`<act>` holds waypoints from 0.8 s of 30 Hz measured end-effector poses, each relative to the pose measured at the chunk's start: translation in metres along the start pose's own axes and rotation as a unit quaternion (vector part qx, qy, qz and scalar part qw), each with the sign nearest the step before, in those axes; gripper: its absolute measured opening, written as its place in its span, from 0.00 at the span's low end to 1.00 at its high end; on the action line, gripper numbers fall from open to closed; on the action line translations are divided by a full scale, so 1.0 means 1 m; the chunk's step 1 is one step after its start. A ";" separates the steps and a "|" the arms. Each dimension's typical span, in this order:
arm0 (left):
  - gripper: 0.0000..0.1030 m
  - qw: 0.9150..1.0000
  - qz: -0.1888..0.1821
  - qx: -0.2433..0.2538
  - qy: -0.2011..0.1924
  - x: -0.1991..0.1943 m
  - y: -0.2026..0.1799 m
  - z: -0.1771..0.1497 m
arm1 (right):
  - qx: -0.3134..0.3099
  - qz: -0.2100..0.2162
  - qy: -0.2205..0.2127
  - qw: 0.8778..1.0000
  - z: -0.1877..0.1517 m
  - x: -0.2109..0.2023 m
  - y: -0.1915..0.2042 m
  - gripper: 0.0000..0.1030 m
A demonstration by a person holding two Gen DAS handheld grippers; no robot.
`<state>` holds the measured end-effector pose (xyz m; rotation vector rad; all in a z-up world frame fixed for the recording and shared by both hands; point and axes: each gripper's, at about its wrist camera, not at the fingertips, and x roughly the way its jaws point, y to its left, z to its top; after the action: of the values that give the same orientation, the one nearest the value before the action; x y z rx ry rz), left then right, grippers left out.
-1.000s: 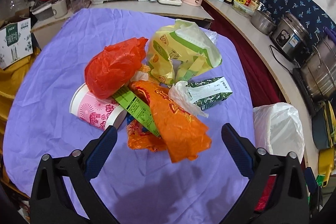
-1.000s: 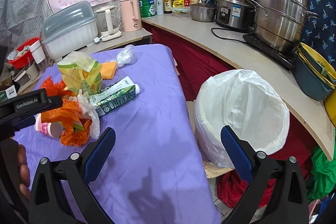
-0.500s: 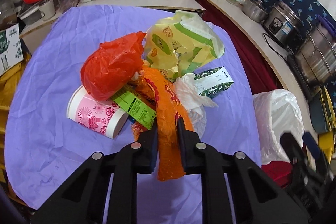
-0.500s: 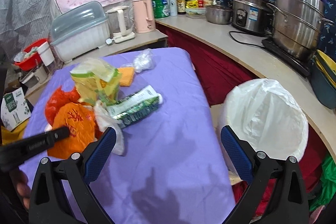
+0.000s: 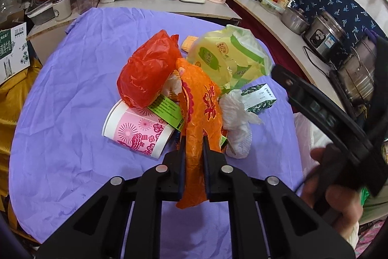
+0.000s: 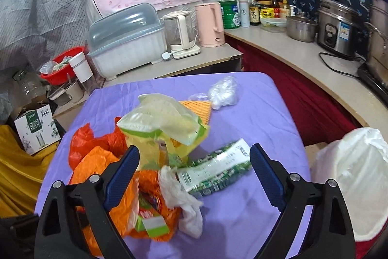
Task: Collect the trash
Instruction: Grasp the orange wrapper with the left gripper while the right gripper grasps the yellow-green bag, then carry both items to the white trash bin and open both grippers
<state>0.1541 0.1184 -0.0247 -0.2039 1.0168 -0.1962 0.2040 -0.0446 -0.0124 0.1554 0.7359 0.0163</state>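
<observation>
A heap of trash lies on the purple-clothed table (image 5: 72, 94): a red bag (image 5: 148, 74), a pink paper cup (image 5: 138, 130) on its side, a yellow-green bag (image 5: 228, 60), a green-white carton (image 5: 259, 98), a white tissue (image 5: 236, 128). My left gripper (image 5: 194, 140) is closing, its pads pinching the near end of the orange bag (image 5: 201, 103). My right gripper (image 6: 194, 153) hovers over the heap's right side, jaws wide and beginning to close; the carton (image 6: 215, 169) and tissue (image 6: 179, 188) lie below and between them, untouched.
A bin lined with a white bag (image 6: 351, 174) stands off the table's right edge. A clear plastic wad (image 6: 223, 91) and an orange pad (image 6: 196, 108) lie farther back. Kettles, a dish box (image 6: 126, 40) and pots crowd the counter. A hand (image 5: 339, 191) grips the right tool.
My left gripper went from wide open to shut on the orange bag and drew its end toward me. My right gripper swung left from the bin to over the heap.
</observation>
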 end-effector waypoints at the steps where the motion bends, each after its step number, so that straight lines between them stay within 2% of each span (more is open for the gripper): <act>1: 0.11 1.000 -0.002 0.000 0.003 0.002 0.001 0.000 | -0.002 0.000 0.003 1.000 0.001 0.006 0.002 0.85; 6: 0.11 1.000 -0.009 -0.001 0.012 0.010 0.005 0.001 | -0.019 0.013 0.015 1.000 0.006 0.037 0.011 0.80; 9: 0.11 1.000 -0.010 0.000 0.016 0.015 0.005 0.000 | -0.019 0.030 0.022 0.999 0.009 0.050 0.014 0.65; 11: 0.10 1.000 -0.009 0.000 0.018 0.017 0.005 -0.001 | -0.021 0.032 0.028 0.999 0.009 0.058 0.015 0.50; 14: 0.10 1.000 -0.008 0.000 0.020 0.020 0.006 -0.001 | -0.009 0.041 0.042 0.998 0.007 0.068 0.011 0.12; 15: 0.09 1.000 -0.008 0.000 0.020 0.020 0.006 -0.001 | -0.002 0.045 0.048 0.998 0.006 0.070 0.009 0.07; 19: 0.08 1.000 -0.009 0.006 0.011 0.013 0.000 0.002 | 0.020 0.053 0.040 0.998 0.009 0.062 -0.002 0.02; 24: 0.06 1.000 -0.015 0.019 -0.015 -0.005 -0.014 0.010 | 0.025 0.050 0.002 0.998 0.022 0.028 -0.011 0.01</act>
<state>0.1588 0.1065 -0.0118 -0.1878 0.9793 -0.2383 0.2397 -0.0568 -0.0166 0.2393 0.7324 0.0939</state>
